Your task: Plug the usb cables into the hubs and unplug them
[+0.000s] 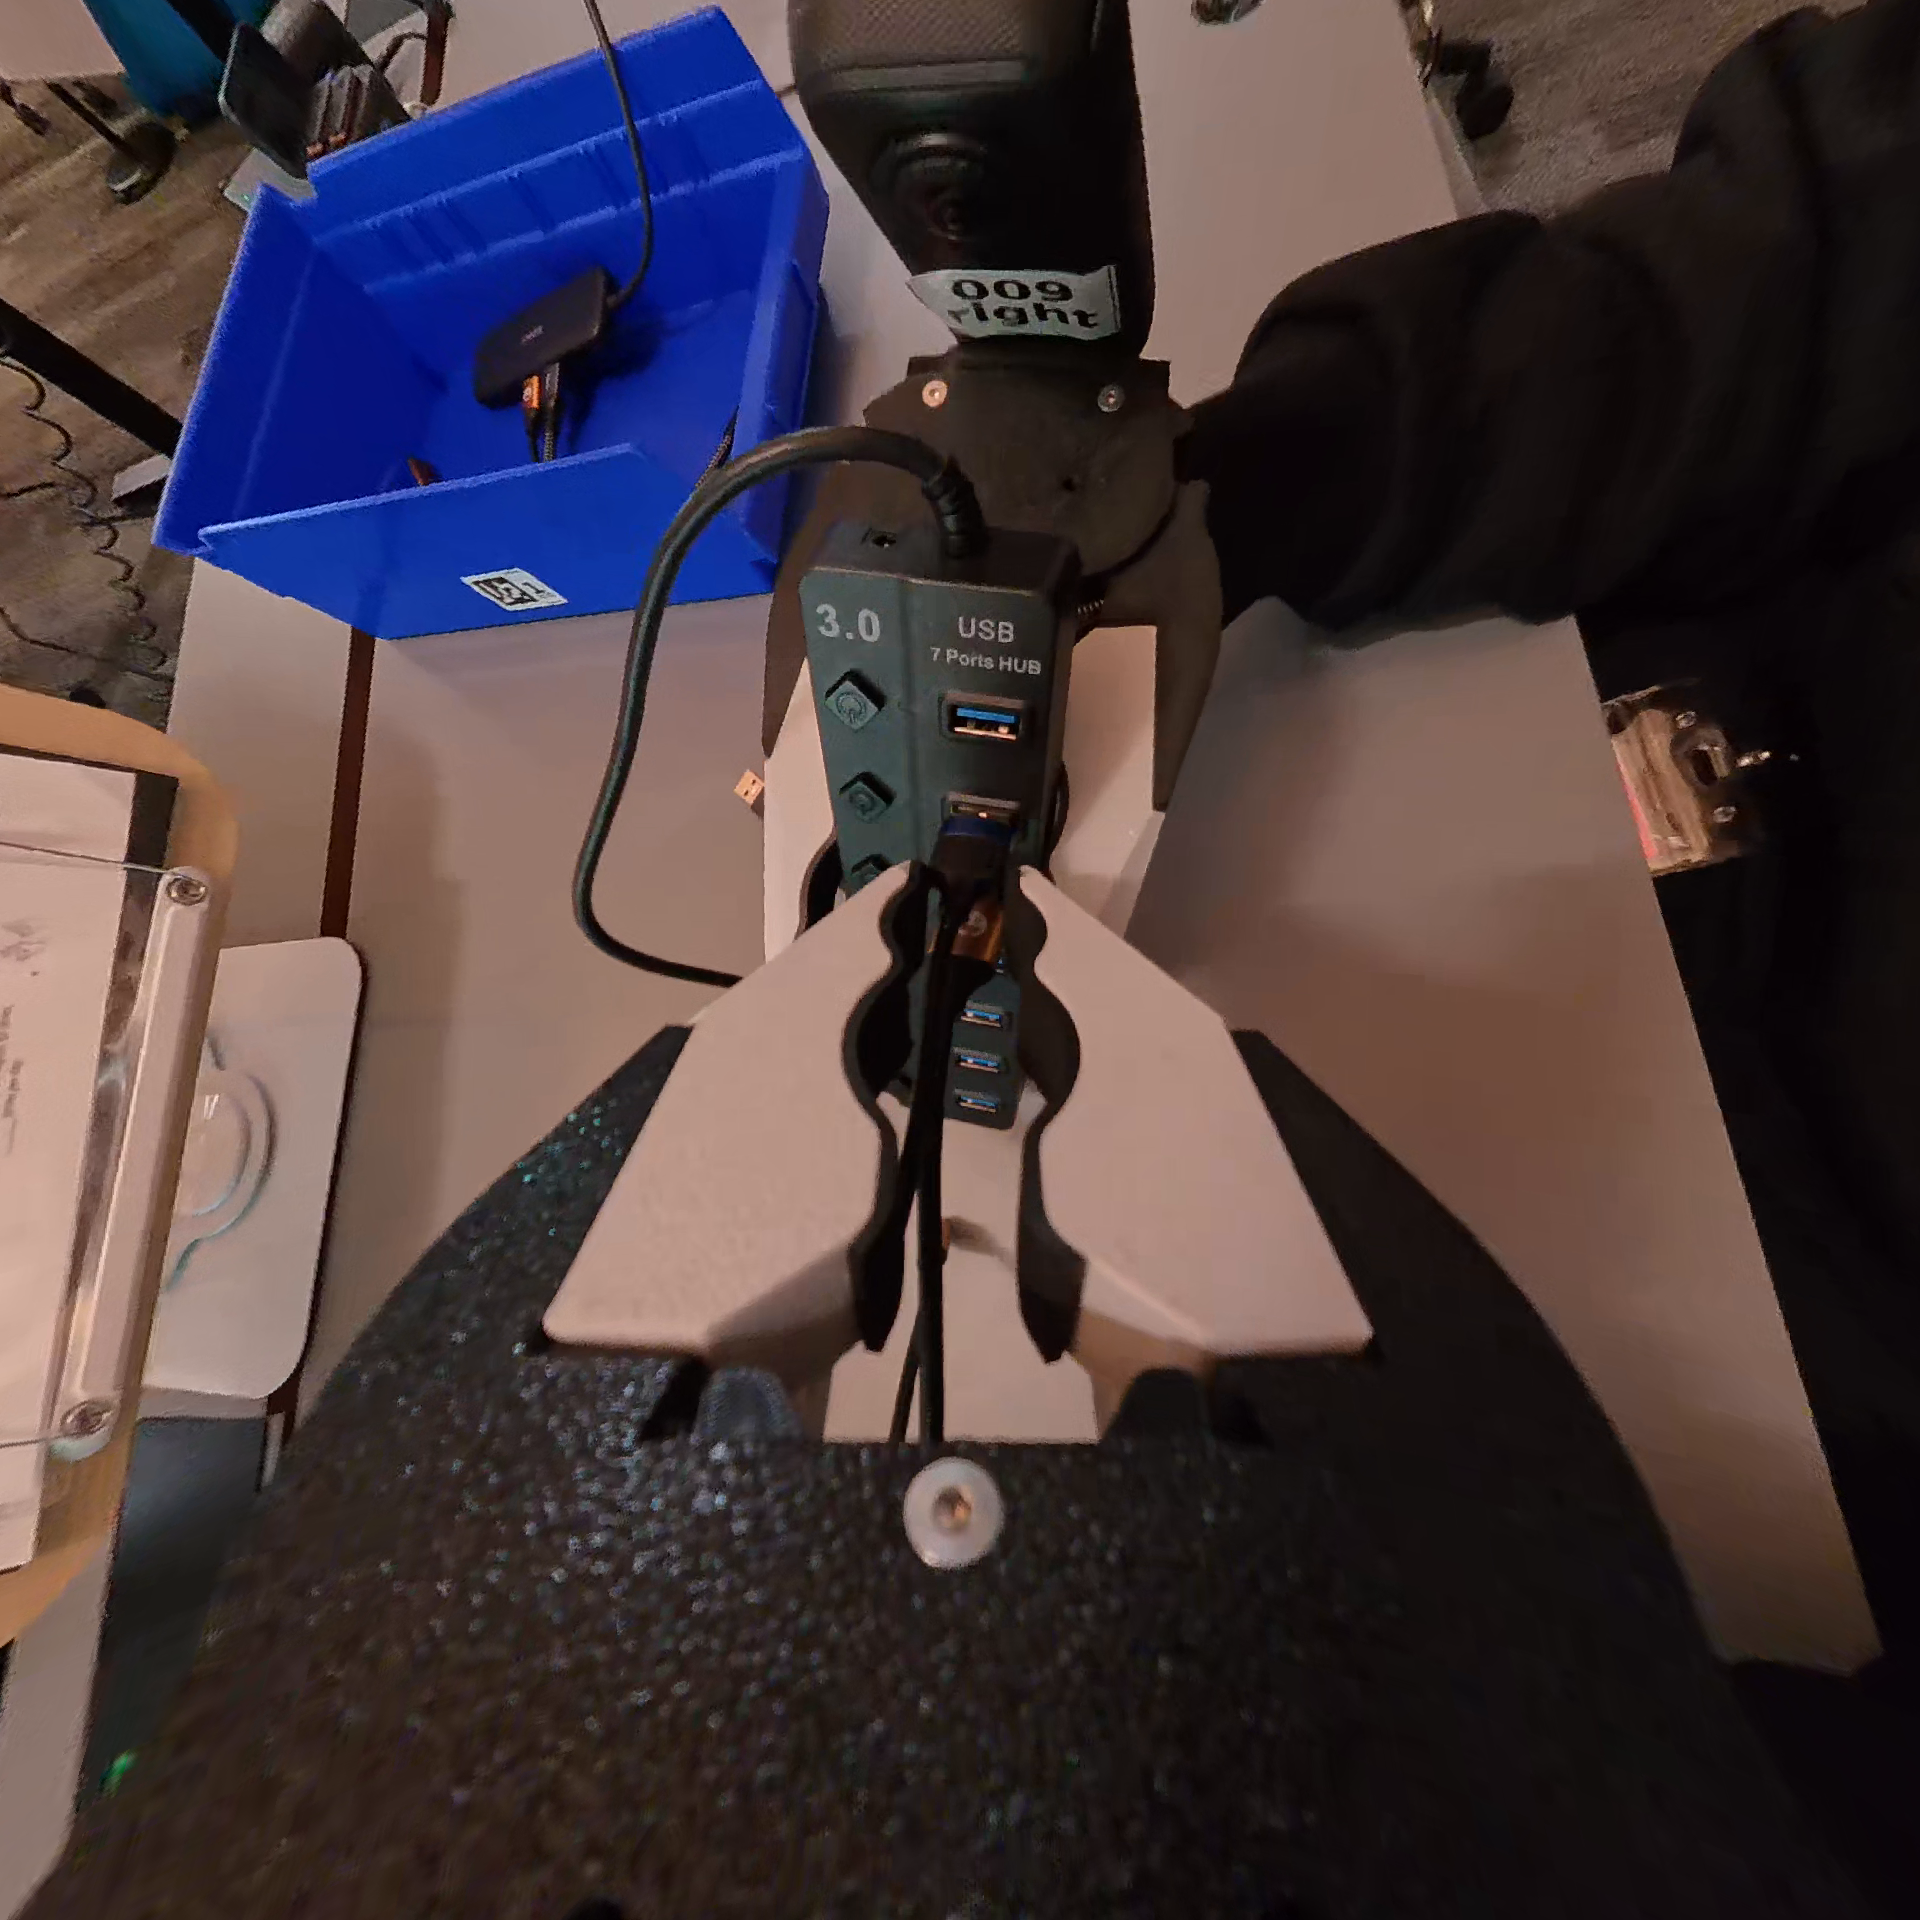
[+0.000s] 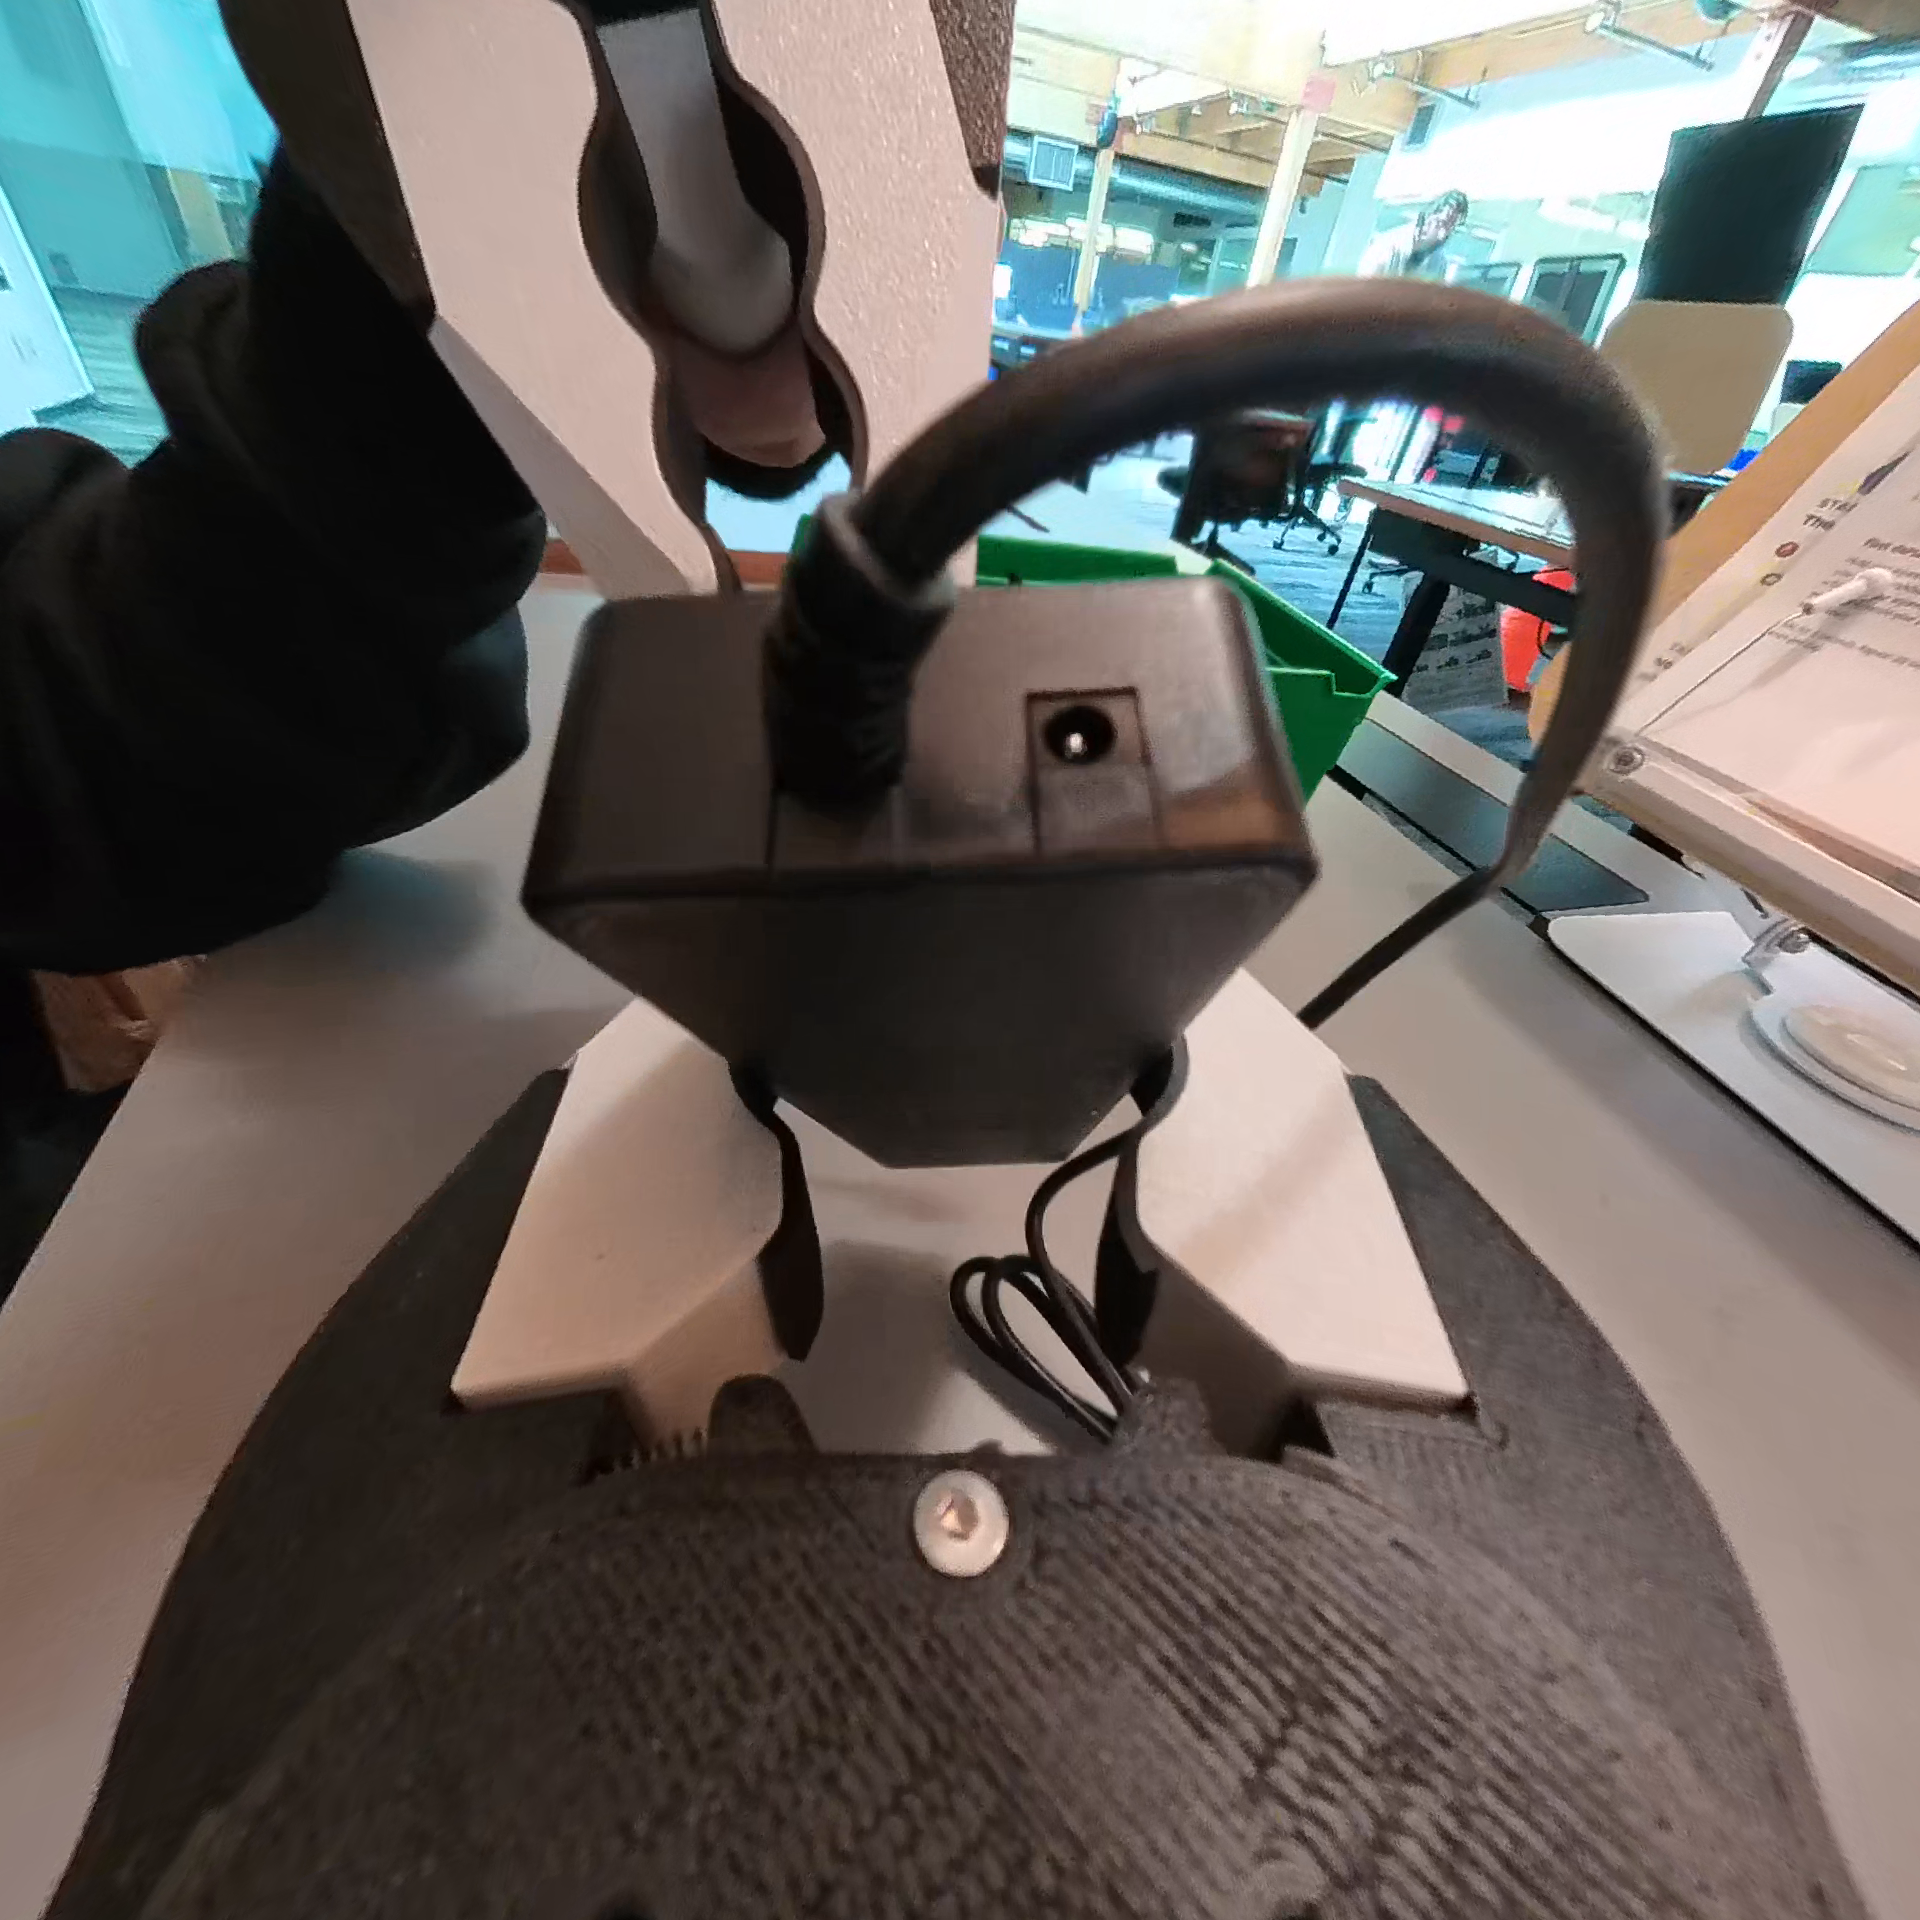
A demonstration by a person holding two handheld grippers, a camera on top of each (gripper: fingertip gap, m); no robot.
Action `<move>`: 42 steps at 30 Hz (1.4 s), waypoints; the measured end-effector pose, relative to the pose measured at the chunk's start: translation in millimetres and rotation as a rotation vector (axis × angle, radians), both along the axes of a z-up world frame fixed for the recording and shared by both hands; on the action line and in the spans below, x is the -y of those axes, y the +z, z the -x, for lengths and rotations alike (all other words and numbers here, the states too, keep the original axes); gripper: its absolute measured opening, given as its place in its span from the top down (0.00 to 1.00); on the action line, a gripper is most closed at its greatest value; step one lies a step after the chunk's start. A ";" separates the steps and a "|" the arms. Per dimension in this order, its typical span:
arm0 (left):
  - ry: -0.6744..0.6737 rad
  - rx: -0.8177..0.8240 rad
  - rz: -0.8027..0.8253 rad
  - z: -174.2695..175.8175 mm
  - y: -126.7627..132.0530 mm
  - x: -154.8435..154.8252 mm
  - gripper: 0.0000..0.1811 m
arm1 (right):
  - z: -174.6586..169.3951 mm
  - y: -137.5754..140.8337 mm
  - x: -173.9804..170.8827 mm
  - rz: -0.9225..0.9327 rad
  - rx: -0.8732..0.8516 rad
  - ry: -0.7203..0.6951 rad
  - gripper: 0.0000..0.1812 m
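Note:
A black multi-port USB hub is held above the white table. My right gripper is shut on its cable end; its fingers show on either side of the hub in the left wrist view. My left gripper is shut on a black and orange USB plug. The plug's blue tip sits at the mouth of the hub's second port; how deep it is I cannot tell. The plug's thin black cable runs back between my left fingers. The hub's thick cable arcs off to the side.
A blue bin at the back left holds a small black hub with a cable. A loose gold plug lies on the table. A clear sign stand is at the left. A green bin stands behind. A black sleeve is at right.

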State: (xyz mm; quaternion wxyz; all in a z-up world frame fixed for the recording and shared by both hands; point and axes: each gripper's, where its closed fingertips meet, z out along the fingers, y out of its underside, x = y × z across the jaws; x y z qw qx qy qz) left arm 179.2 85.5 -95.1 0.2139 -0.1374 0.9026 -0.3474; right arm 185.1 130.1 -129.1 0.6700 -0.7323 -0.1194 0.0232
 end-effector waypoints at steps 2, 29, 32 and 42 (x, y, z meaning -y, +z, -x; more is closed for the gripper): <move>-0.008 -0.032 0.047 2.1 1.8 -1.0 0.93 | 2.6 3.0 0.3 -0.011 -0.018 0.018 0.66; 0.098 0.063 0.219 -20.0 29.3 9.6 0.72 | -6.9 44.3 15.4 -0.261 -0.126 0.023 0.69; 0.106 0.067 0.204 -21.3 27.7 9.9 0.72 | -7.7 40.6 12.4 -0.244 -0.096 -0.001 0.69; 0.069 0.091 0.270 -17.9 37.9 14.0 0.72 | -4.1 45.7 13.5 -0.215 -0.065 -0.027 0.70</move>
